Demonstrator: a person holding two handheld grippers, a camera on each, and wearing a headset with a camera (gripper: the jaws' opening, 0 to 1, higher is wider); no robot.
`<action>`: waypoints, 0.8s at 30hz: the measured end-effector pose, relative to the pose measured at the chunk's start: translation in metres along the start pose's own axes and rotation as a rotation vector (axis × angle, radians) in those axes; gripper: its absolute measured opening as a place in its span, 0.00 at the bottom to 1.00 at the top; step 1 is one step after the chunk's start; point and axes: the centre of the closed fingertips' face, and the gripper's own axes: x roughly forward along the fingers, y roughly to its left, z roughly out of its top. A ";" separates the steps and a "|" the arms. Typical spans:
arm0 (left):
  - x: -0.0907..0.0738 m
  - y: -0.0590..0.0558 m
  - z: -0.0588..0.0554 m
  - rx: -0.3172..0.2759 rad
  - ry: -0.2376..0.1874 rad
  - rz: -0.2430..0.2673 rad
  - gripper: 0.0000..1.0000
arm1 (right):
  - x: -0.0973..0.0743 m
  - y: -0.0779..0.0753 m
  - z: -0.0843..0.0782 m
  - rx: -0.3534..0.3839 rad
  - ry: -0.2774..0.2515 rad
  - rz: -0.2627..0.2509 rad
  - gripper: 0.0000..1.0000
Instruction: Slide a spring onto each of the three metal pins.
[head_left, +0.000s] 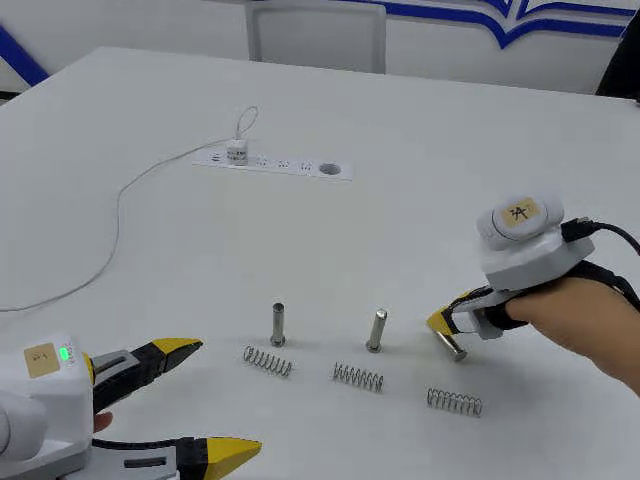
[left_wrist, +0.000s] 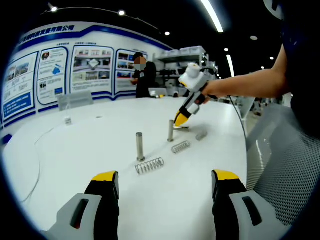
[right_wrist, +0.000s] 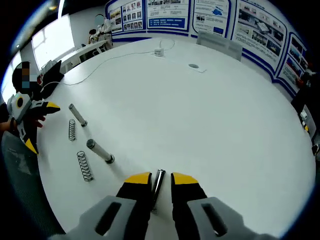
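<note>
Clamping the tilted pin (head_left: 450, 346) right of the middle pin (head_left: 376, 330), right gripper (right_wrist: 161, 179) looks mid-pickup; left gripper (left_wrist: 165, 175) hangs open, probably grabs a spring (head_left: 454, 402) next.

A wide white table (head_left: 420, 140) runs across the head view, with a power strip (head_left: 275, 164) at its upper middle and a thin cable (head_left: 125, 195) curling from it to the left edge. A pale chair (head_left: 316, 35) stands behind the table at top centre, against a white wall (head_left: 440, 55) with a blue stripe. In the left gripper view, posters (left_wrist: 55, 67) line the upper left, 2 light strips (left_wrist: 212, 15) cross the dark ceiling at upper right and a grey mesh chair (left_wrist: 285, 165) sits at lower right, while the right gripper view has a bright window (right_wrist: 50, 42) at upper left.
</note>
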 end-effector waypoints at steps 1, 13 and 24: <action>0.000 0.000 0.000 -0.001 0.000 0.001 0.78 | 0.001 0.001 0.000 0.004 0.003 0.003 0.16; -0.001 0.000 -0.002 -0.004 0.005 -0.001 0.77 | 0.013 -0.002 -0.003 0.075 0.055 0.004 0.14; -0.002 0.000 -0.003 -0.009 0.007 -0.002 0.76 | 0.016 -0.002 -0.006 0.023 0.101 -0.022 0.10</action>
